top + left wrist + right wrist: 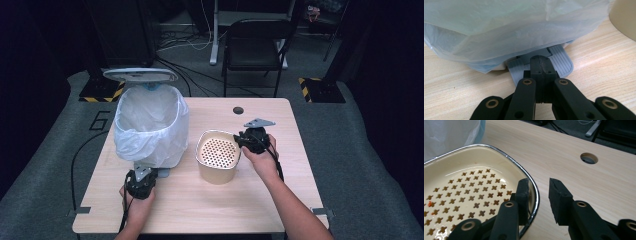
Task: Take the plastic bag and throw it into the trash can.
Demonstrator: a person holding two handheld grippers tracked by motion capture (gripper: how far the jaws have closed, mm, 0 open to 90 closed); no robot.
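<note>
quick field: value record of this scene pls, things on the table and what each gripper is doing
surface: light wood table with a round hole near its far edge
bin: pedal bin lined with a white bag, lid raised
pedal: grey ribbed pedal at the bin's foot
left gripper: left gripper, fingers shut together, tips on the pedal
basket: cream perforated basket with a metal rim, beside the bin
right gripper: right gripper, fingers astride the basket's rim, one inside and one outside, a gap showing on the outer side
basket contents: a few small orange specks
</note>
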